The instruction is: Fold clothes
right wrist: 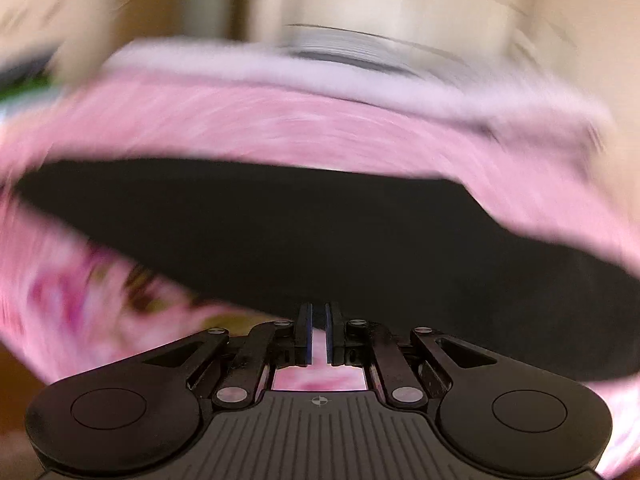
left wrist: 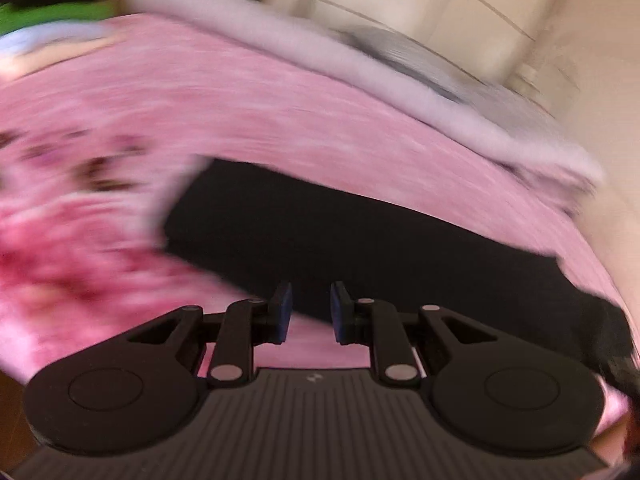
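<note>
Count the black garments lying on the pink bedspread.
1: a folded black garment lies flat on the pink bedspread, just ahead of both grippers. Motion blur could hide others.

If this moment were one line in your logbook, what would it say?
task: fold clothes | left gripper: open, empty | right gripper: nearly shut, grip unclear | black garment on pink cover | blurred

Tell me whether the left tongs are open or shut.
Open. The left tongs show a clear gap between the blue pads, with pink bedding and the black garment beyond.
</note>
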The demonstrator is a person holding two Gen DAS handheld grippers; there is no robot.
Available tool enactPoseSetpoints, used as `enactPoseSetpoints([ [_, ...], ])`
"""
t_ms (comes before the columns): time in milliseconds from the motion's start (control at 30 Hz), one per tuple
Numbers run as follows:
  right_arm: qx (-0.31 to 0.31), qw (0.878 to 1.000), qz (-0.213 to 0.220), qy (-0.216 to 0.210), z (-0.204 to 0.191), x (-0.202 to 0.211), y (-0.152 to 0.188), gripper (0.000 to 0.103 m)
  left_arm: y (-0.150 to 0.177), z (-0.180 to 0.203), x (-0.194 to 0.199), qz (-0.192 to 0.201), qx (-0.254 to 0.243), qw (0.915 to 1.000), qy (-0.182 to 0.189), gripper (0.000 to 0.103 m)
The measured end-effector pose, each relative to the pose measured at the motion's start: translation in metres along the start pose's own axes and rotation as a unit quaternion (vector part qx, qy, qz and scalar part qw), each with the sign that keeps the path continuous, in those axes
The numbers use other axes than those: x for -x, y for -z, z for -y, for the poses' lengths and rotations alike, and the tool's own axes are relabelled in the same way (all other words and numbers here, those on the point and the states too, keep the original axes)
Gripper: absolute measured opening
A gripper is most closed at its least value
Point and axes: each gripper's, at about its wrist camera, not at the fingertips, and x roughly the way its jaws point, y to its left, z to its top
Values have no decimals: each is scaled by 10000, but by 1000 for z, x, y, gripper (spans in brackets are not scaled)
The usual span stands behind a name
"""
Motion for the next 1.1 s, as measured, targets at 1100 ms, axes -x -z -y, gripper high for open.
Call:
enactPoseSetpoints([
  [1100, -4233, 8984, 933, 701, 307, 74, 87, 26, 64, 277, -138, -864, -1892, 9717, 1121, 16],
])
